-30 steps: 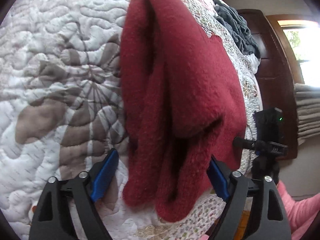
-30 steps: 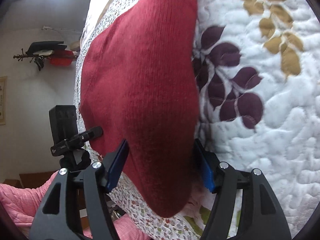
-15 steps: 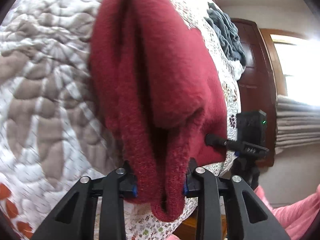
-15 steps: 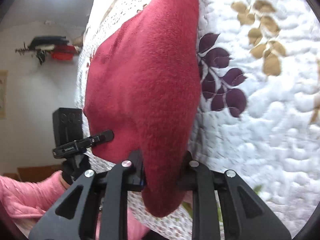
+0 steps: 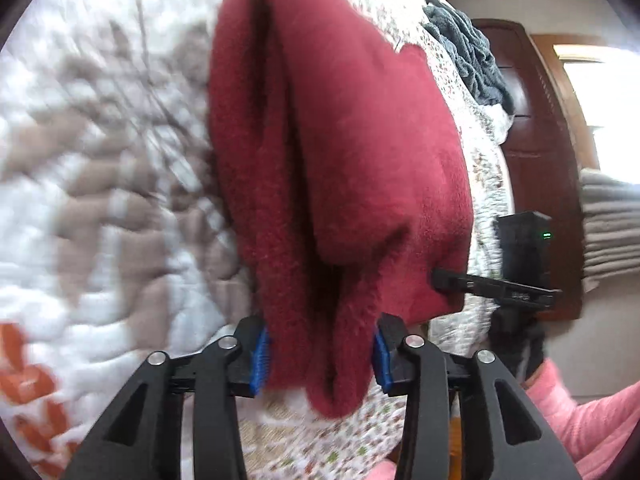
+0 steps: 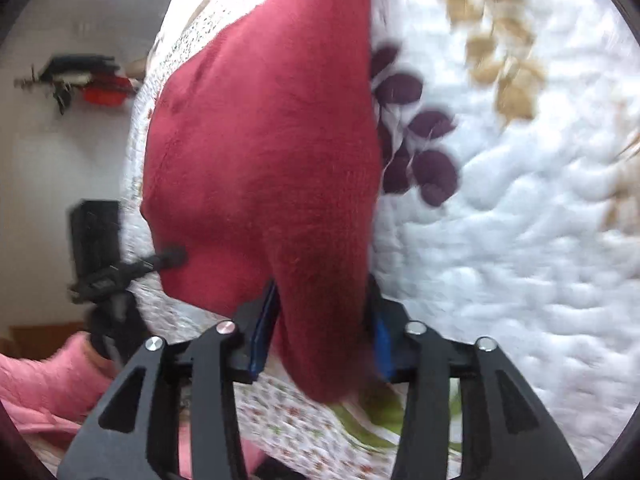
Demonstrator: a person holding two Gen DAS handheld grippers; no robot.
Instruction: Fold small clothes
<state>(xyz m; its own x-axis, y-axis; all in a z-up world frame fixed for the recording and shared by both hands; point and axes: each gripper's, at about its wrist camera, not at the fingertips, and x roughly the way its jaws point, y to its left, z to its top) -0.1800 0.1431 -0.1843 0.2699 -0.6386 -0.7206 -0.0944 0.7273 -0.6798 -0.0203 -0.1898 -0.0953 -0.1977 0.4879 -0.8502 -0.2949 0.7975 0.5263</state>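
Note:
A dark red knitted garment (image 5: 340,152) lies on a white quilted bedspread (image 5: 100,200) with leaf patterns. My left gripper (image 5: 320,356) is shut on its near corner, where several layers bunch between the blue pads. In the right wrist view the same red garment (image 6: 272,152) stretches away over the bedspread (image 6: 520,240), and my right gripper (image 6: 320,344) is shut on its other near corner. Each view shows the opposite gripper: the right one (image 5: 516,280) at the garment's edge, the left one (image 6: 108,268) likewise.
A grey-blue cloth heap (image 5: 468,52) lies further back on the bed. A dark wooden door (image 5: 536,160) and folded grey towels (image 5: 612,224) stand beyond. A person's pink sleeve (image 5: 592,420) shows at the lower right. A wall shelf (image 6: 80,76) hangs left.
Both grippers went from open around the garment's near corners to shut on them. The views are now blurred from motion, and the corners are lifted slightly off the bedspread.

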